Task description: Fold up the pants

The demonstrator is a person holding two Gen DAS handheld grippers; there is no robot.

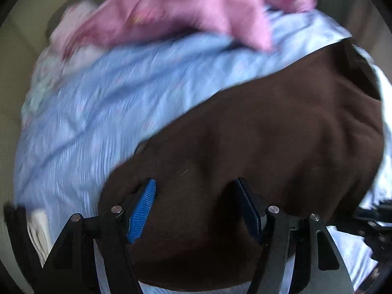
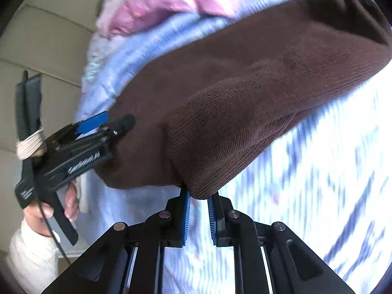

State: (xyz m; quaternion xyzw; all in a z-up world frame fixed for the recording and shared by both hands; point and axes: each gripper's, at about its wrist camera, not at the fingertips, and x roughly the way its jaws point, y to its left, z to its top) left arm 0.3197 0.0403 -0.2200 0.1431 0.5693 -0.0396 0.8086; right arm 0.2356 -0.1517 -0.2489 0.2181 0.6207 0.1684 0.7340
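- Brown pants (image 1: 257, 147) lie spread across a pale blue sheet (image 1: 103, 112), a wide dark mass filling the lower right of the left wrist view.
- Left gripper (image 1: 194, 186) hangs right over the brown cloth, its 2 blue pads (image 1: 142, 210) spread wide apart with only fabric showing between them: released, clamping nothing.
- Whether those tips press into the cloth or float just above it, I cannot tell; the frame is smeared with motion blur.
- Over to the right wrist view: the right gripper (image 2: 199, 193) has its 2 blue pads drawn close together at a folded ribbed edge of the pants (image 2: 245, 112).
- That edge pokes down between the tips, so this claw is grasping the pants, though a slim gap shows lower down between the pads.
- The brown fabric rises from that pinched corner and runs up to the top right, bunched into a thick roll.
- At the left of this view, the left gripper (image 2: 115, 122) shows from the side, tips against the far edge of the pants, with the person's hand (image 2: 46, 210) on its handle.
- A pink garment (image 1: 191, 9) is heaped on the sheet beyond the pants, touching the blue fabric, apart from the brown cloth.
- A beige cushioned surface (image 2: 41, 39) sits behind the pile.
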